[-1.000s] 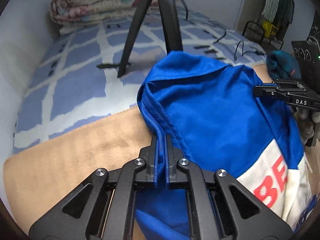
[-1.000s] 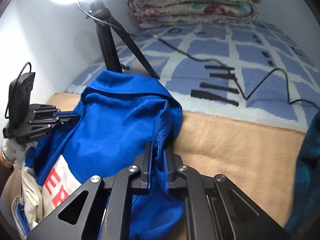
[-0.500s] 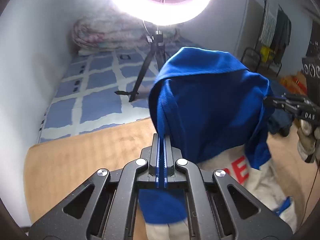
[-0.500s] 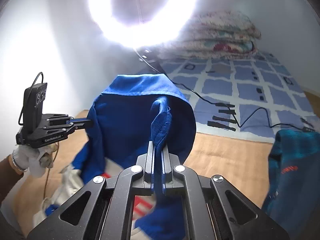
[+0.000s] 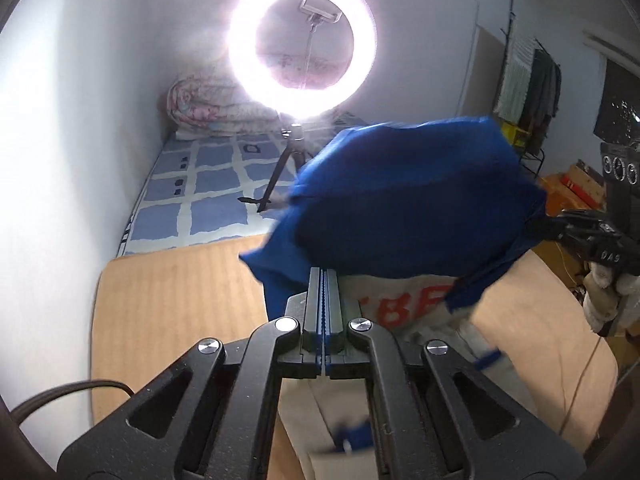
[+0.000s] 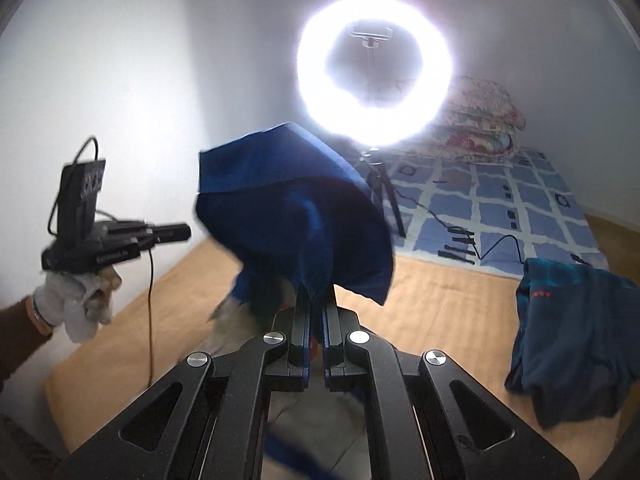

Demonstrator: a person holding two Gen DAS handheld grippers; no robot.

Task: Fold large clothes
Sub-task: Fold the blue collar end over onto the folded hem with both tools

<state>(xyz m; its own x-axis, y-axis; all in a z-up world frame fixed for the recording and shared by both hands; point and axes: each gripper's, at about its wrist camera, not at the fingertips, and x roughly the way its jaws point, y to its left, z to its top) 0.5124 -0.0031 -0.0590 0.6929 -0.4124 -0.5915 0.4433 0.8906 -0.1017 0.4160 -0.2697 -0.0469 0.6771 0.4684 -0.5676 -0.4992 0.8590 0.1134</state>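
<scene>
Both tools grip the blue jacket [image 5: 408, 208], lifted above the tan blanket [image 5: 168, 312] on the bed: the left tool [image 5: 323, 280] is clamped on blue fabric, and the right tool [image 6: 316, 304] seems, through blur, pinched on a fold.

lit ring light [image 5: 302, 46] on tripod, folded floral quilt [image 6: 482, 126], blue checked mat [image 5: 208, 196], tan blanket [image 5: 176, 292]

A tan blanket [image 6: 448, 312] covers the near surface, and a dark teal garment [image 6: 568, 344] lies on its right side. Behind it, a blue-and-white checked mattress [image 5: 216, 184] carries a folded floral quilt [image 5: 208, 112], a tripod [image 5: 280, 172] and a black cable [image 6: 496, 248].
</scene>
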